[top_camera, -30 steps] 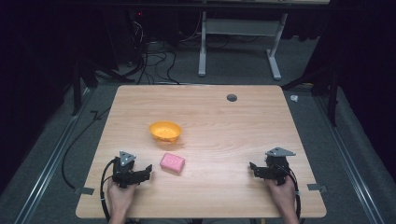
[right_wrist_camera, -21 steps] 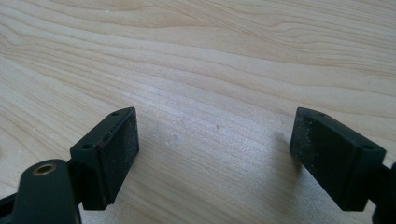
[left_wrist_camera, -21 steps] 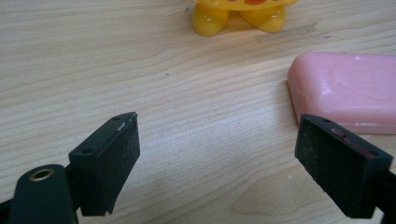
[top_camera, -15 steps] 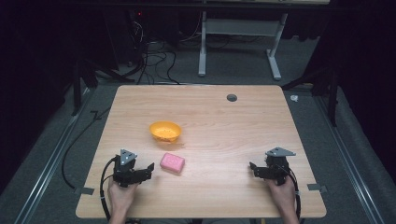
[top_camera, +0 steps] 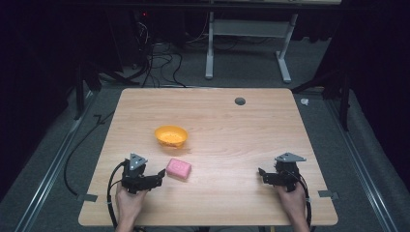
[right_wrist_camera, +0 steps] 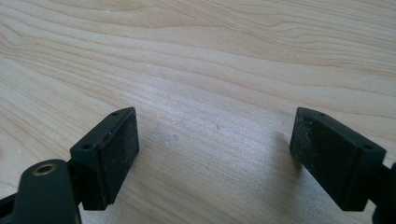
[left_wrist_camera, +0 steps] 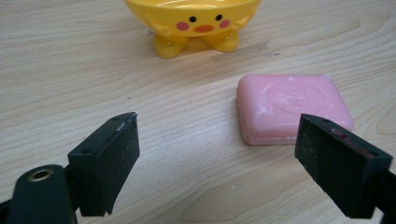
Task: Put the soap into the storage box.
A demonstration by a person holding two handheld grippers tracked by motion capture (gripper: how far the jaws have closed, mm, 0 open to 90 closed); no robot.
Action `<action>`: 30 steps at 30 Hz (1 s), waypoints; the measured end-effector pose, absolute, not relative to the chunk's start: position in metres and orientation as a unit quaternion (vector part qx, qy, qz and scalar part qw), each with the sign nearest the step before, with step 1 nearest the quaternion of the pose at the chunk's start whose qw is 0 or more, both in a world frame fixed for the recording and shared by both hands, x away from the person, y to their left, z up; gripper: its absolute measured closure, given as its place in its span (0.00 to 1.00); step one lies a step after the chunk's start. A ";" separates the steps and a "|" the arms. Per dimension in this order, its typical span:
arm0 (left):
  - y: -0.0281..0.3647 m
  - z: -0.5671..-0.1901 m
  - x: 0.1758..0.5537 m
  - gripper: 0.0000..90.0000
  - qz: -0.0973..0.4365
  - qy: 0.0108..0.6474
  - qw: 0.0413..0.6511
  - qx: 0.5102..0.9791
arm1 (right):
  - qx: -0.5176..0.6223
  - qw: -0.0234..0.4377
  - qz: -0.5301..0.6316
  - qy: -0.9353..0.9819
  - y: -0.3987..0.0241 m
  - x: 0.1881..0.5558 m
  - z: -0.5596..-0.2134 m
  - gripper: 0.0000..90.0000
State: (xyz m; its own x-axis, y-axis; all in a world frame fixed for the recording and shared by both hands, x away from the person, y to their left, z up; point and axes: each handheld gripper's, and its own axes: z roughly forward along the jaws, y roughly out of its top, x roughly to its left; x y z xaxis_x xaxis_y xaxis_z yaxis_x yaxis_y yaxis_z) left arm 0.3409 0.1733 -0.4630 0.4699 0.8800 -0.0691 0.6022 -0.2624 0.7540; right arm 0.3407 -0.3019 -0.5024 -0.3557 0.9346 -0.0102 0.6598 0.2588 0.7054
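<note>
A pink bar of soap (top_camera: 178, 168) (left_wrist_camera: 292, 107) lies flat on the wooden table (top_camera: 232, 130). Behind it stands a yellow duck-faced bowl (top_camera: 171, 136) (left_wrist_camera: 201, 21) on little feet. My left gripper (top_camera: 157, 176) (left_wrist_camera: 224, 163) rests near the front left, open, its jaws just short of the soap, which lies ahead and toward the right jaw. My right gripper (top_camera: 261, 175) (right_wrist_camera: 219, 158) sits at the front right, open over bare wood with nothing between its jaws.
A dark round hole (top_camera: 240, 101) marks the table's far side. Beyond the far edge are cables (top_camera: 159, 53) and a white desk frame (top_camera: 246, 43) on a grey floor. A metal rail (top_camera: 358, 159) runs along the right.
</note>
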 end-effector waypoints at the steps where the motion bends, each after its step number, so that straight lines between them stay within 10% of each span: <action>1: 0.173 -0.463 0.341 0.16 0.187 0.480 0.372 0.772 | 0.523 0.220 0.311 0.762 -0.302 0.341 -0.502 0.18; 30: 0.129 -0.461 0.351 0.14 0.156 0.481 0.349 0.789 | 0.522 0.220 0.311 0.763 -0.302 0.341 -0.502 0.18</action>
State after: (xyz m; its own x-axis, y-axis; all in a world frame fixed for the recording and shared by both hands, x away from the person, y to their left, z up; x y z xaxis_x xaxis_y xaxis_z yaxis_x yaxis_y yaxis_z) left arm 0.3507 0.1293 -0.4612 0.4877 0.8685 -0.0888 0.6505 -0.2936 0.7005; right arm 0.3406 -0.3021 -0.5023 -0.3575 0.9339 -0.0111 0.6597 0.2609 0.7048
